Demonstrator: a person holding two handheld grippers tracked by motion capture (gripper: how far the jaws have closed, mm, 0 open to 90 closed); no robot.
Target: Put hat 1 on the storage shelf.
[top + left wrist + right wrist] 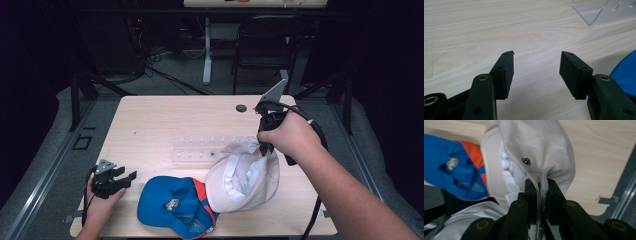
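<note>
The right gripper (pixel 265 145) pinches the crown fabric of the white cap (pixel 243 177) — its jaws are closed tight on the cloth, and the cap hangs from them over the table's (pixel 165 117) near right part, its brim overlapping the blue cap (pixel 170 202). The left gripper (pixel 116 181) rests at the near left edge, jaws spread wide and empty — bare wood between them. A clear rack (pixel 200 149) lies behind the caps.

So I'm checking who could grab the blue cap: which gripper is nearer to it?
Left. The left gripper rests open on the table just left of the blue cap, apart from it. The right gripper is farther off, shut on the white cap.
</note>
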